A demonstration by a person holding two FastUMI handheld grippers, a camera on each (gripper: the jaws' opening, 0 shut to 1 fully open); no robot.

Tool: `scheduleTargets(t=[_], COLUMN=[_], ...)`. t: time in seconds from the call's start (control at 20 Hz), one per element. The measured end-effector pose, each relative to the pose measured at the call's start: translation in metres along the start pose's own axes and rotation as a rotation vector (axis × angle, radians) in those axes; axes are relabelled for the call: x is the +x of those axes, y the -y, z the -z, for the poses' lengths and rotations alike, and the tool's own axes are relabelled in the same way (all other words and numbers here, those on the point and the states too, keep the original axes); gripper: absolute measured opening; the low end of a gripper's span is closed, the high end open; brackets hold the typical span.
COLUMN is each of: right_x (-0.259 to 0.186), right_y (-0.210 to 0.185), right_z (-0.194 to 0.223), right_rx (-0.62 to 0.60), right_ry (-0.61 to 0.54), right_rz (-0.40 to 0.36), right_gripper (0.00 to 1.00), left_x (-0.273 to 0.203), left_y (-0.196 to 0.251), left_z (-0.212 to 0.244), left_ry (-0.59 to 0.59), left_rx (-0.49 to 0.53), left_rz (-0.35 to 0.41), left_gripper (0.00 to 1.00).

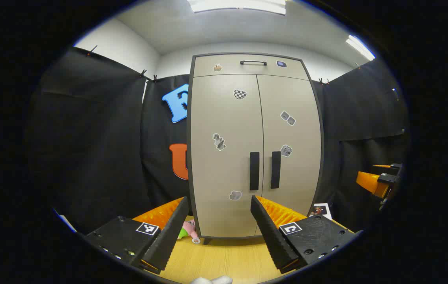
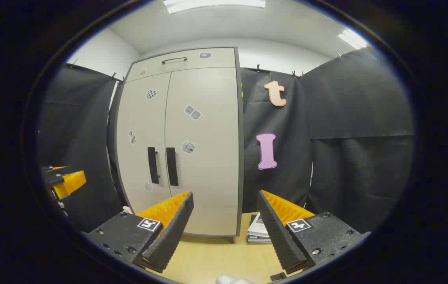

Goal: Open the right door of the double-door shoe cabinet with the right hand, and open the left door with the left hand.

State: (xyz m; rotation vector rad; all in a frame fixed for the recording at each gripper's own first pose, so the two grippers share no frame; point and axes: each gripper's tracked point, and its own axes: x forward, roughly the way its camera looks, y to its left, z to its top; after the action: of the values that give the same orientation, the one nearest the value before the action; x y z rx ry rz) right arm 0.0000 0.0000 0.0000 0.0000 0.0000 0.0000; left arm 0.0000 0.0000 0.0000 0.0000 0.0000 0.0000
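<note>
I saw the shoe cabinet (image 1: pixel 253 146) standing at the wooden floor's (image 1: pixel 224 260) back edge, both doors closed, stickers illegible. My left gripper (image 1: pixel 220 228) and right gripper (image 2: pixel 225 225) hung released.

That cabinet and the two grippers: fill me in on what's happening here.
A person holds a gripper in each hand in front of a beige shoe cabinet standing on a wooden table. Both doors are shut, and their two dark handles, the left handle and the right handle, are untouched. The left gripper and the right gripper both have their jaws open and hang short of the cabinet, so neither door has been started.
</note>
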Motion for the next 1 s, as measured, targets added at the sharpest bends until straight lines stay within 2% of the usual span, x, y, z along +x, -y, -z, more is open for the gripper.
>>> scheduleTargets(t=[0.65, 1.0], right_x=[0.018, 0.05], right_y=[-0.013, -0.035], right_z=[0.004, 0.016], right_rx=[0.001, -0.017], right_ry=[-0.007, -0.028], right_rz=[-0.029, -0.063], right_gripper=[1.0, 1.0], left_x=[0.009, 0.002], left_y=[-0.003, -0.007], left_z=[0.003, 0.012], left_ry=[-0.005, -0.026], left_rx=[0.005, 0.015], left_rz=[-0.003, -0.018], left_gripper=[0.95, 0.95])
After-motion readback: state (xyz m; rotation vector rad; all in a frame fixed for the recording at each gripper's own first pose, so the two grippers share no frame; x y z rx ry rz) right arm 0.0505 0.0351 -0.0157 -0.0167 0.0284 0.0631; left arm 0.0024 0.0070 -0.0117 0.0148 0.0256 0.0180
